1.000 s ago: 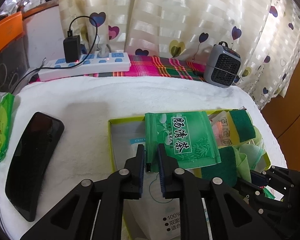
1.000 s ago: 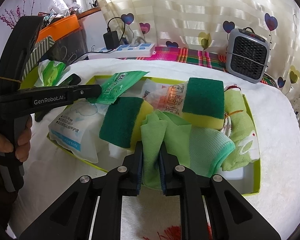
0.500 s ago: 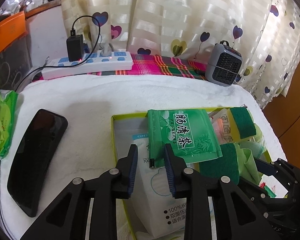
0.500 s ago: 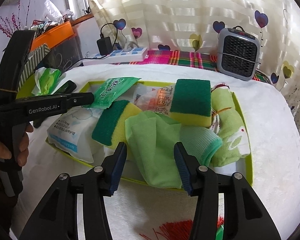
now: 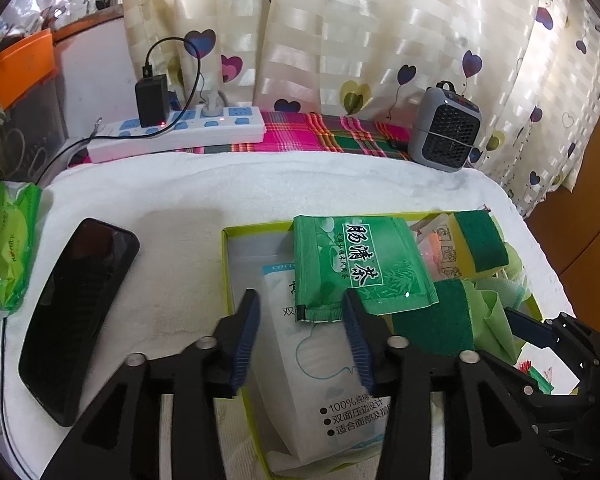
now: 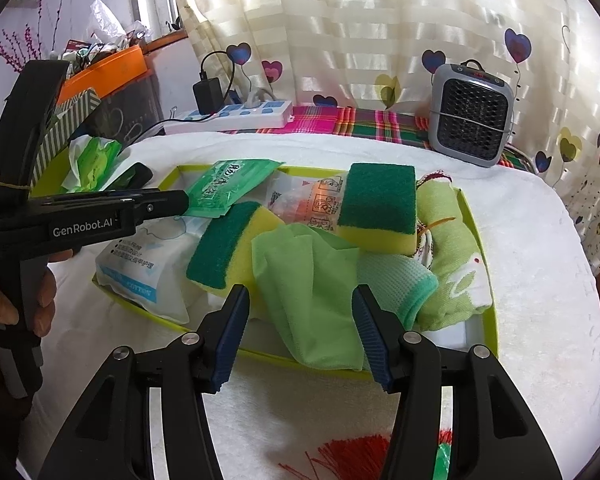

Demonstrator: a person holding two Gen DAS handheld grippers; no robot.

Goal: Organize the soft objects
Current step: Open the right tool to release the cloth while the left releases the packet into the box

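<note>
In the green-rimmed tray, your opening left gripper straddles the tea sachet's near corner untouched, while your opening right gripper brackets the released green cloth.

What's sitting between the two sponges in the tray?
In the right wrist view, a clear printed packet lies between the two sponges, with the light green cloth in front.
</note>
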